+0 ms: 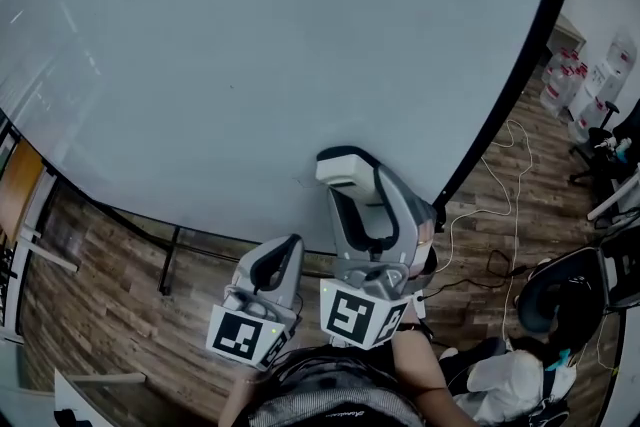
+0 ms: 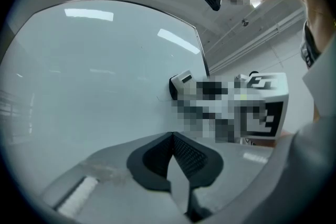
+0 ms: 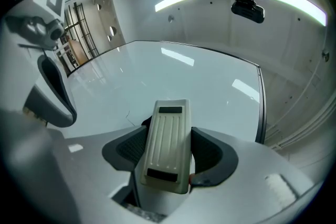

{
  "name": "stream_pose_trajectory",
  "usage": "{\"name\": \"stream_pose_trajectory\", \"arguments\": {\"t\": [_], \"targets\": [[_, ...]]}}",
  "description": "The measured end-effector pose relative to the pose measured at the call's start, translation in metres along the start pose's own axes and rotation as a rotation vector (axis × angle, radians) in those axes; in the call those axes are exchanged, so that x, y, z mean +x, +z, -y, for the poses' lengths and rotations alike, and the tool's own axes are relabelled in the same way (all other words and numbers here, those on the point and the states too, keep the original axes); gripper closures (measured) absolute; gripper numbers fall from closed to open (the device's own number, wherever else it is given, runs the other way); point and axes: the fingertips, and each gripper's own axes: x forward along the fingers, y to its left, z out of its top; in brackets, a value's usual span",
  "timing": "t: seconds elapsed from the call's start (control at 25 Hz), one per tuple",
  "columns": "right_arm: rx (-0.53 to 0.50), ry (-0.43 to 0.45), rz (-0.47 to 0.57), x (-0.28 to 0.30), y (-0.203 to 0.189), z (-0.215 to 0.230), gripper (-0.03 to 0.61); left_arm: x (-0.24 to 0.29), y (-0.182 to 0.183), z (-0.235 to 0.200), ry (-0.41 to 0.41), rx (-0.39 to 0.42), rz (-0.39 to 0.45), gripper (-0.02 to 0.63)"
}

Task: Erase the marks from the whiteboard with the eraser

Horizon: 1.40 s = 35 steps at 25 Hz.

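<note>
A pale whiteboard [image 1: 250,65] stands over wood flooring [image 1: 100,305]. The right tongs [image 3: 169,152] are partly open, clamped on the cream eraser [image 1: 343,169], whose far end seems to touch the board's lower part. Just beside them, the left tongs [image 2: 172,152] are fully closed with nothing between their 2 pads.

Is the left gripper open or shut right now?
Shut. In the left gripper view, the left gripper has its jaws meeting at the tips, with nothing held between them.

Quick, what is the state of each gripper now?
Left gripper: closed, empty.
Right gripper: closed on the eraser.
</note>
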Motion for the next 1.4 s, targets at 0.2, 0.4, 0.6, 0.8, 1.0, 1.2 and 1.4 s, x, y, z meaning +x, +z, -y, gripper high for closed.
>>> {"name": "stream_pose_trajectory", "arguments": {"t": [0.2, 0.4, 0.6, 0.8, 1.0, 1.2, 1.4], "targets": [[-0.012, 0.055, -0.008, -0.007, -0.014, -0.030, 0.311, -0.019, -0.017, 0.003, 0.052, 0.004, -0.032, 0.612], [-0.002, 0.115, -0.018, -0.003, -0.027, -0.057, 0.311, -0.036, -0.028, -0.006, 0.135, -0.013, -0.065, 0.612], [-0.025, 0.110, -0.008, -0.006, -0.028, -0.068, 0.311, -0.053, -0.040, -0.015, 0.195, -0.038, -0.088, 0.612], [-0.048, 0.167, -0.031, 0.005, -0.024, -0.102, 0.311, -0.060, -0.029, -0.040, 0.202, -0.027, -0.064, 0.612], [-0.030, 0.180, -0.066, 0.002, -0.026, -0.103, 0.310, -0.056, -0.032, -0.046, 0.162, -0.037, -0.052, 0.612], [0.019, 0.117, -0.082, 0.021, -0.006, -0.098, 0.310, -0.038, -0.027, -0.069, 0.054, -0.030, -0.042, 0.612], [0.097, 0.039, -0.073, 0.037, 0.023, -0.088, 0.310, -0.025, -0.021, -0.090, -0.047, -0.012, -0.026, 0.612]]}}
